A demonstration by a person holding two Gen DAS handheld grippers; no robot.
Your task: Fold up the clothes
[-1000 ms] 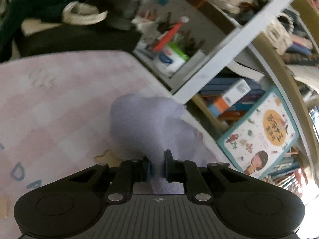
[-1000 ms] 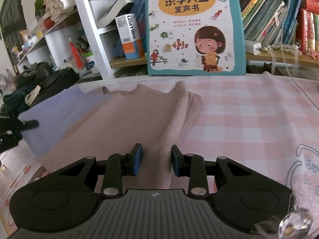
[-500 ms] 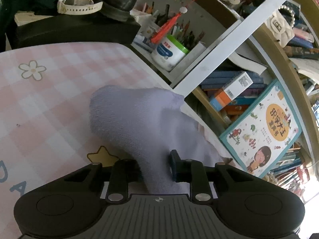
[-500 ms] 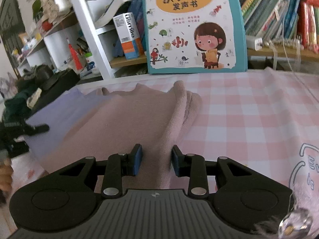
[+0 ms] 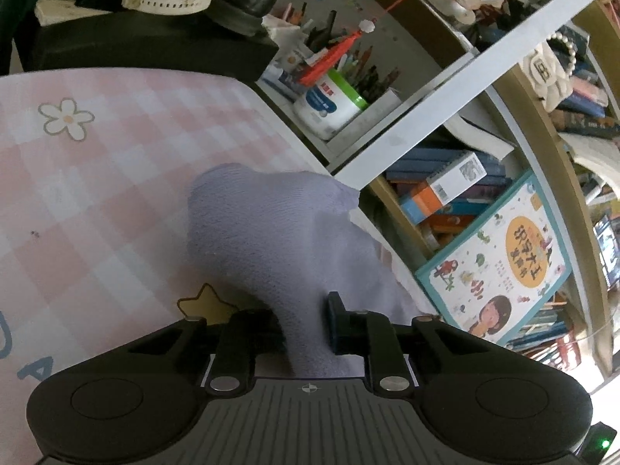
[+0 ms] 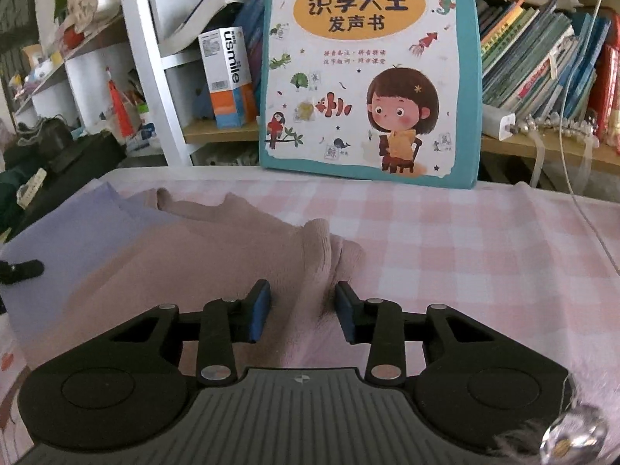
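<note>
A lilac cloth lies bunched on the pink checked tablecloth. Its near end runs between the fingers of my left gripper, which stand open around it. In the right wrist view the lilac cloth spreads flat at the left, with a beige-pink cloth over its right part. A raised fold of that beige-pink cloth runs between the blue pads of my right gripper, which is open. A black fingertip of the left gripper shows at the left edge.
A large picture book leans on the bookshelf just behind the table's far edge. A pen pot and a black box with a white watch on it stand to the left. A white cable hangs at the right.
My left gripper was shut on the lilac cloth and its fingers have now parted. It also swung left along the table. The right gripper's fingers have spread slightly.
</note>
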